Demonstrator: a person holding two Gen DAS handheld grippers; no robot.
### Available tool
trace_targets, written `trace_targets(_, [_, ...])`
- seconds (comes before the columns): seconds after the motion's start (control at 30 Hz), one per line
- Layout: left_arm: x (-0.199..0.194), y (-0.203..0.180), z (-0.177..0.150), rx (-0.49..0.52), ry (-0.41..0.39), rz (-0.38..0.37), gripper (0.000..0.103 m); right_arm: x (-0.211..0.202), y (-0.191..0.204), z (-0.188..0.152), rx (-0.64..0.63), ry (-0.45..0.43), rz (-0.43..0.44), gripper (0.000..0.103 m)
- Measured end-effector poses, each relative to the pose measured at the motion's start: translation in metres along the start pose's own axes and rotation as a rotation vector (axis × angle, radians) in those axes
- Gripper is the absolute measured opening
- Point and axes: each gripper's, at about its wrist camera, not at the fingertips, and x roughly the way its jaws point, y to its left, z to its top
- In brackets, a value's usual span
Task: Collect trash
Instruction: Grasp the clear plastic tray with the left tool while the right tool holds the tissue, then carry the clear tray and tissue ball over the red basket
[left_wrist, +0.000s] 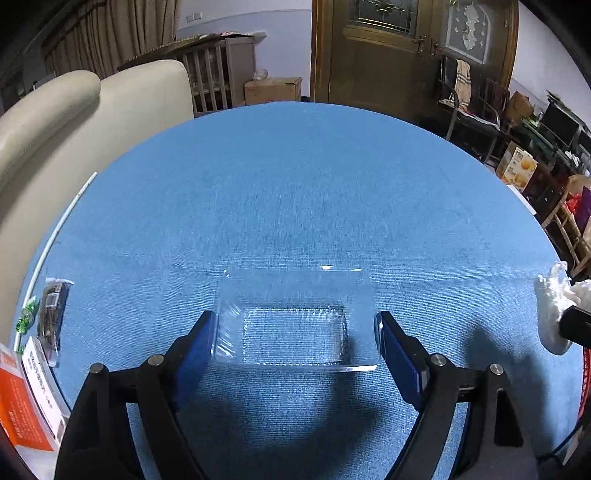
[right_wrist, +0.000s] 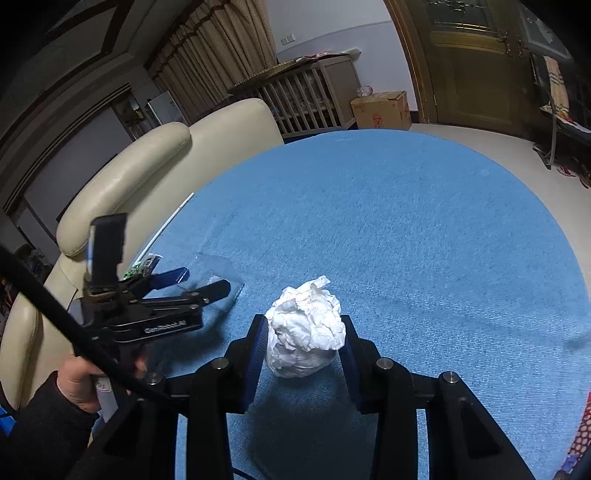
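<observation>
- Left gripper (left_wrist: 295, 332) open, straddling the clear plastic tray (left_wrist: 295, 317) mid-table, pads just clear.
- Right gripper (right_wrist: 304, 350) clamps the crumpled tissue (right_wrist: 306, 328).
- Blue table (left_wrist: 295, 184) beyond lies bare to its far edge.

You see a plain blue tablecloth (left_wrist: 295, 184); on it a clear, colourless tray (left_wrist: 295, 325), white crumpled tissue (right_wrist: 304, 328), orange-and-white box (left_wrist: 26, 402) at its edge.

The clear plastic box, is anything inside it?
Empty. Through the clear plastic box only the blue tablecloth shows; no trash lies inside.
</observation>
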Motion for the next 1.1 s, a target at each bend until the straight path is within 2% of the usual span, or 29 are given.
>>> trace_targets(0.17, [-0.001, 0.0, -0.001, -0.026, -0.01, 0.015, 0.085, -0.007, 0.001, -0.002, 0.0, -0.007, -0.004, 0.04])
trace_targets(0.3, [-0.019, -0.001, -0.006, -0.051, -0.031, 0.043, 0.084, -0.017, 0.001, -0.003, 0.003, -0.023, -0.01, 0.04])
trace_targets(0.57, [-0.07, -0.014, -0.043, -0.148, -0.069, 0.085, 0.084, -0.027, 0.003, -0.017, 0.013, -0.022, -0.041, 0.04])
trace_targets(0.67, [-0.09, -0.028, -0.063, -0.154, -0.083, 0.09, 0.084, -0.037, -0.002, -0.027, 0.032, -0.022, -0.066, 0.041])
trace_targets(0.87, [-0.12, -0.06, -0.096, -0.129, -0.092, 0.064, 0.084, -0.07, -0.016, -0.054, 0.056, -0.034, -0.113, 0.041])
trace_targets(1.1, [-0.145, -0.099, -0.108, -0.097, -0.118, 0.024, 0.084, -0.108, -0.031, -0.08, 0.099, -0.066, -0.135, 0.041])
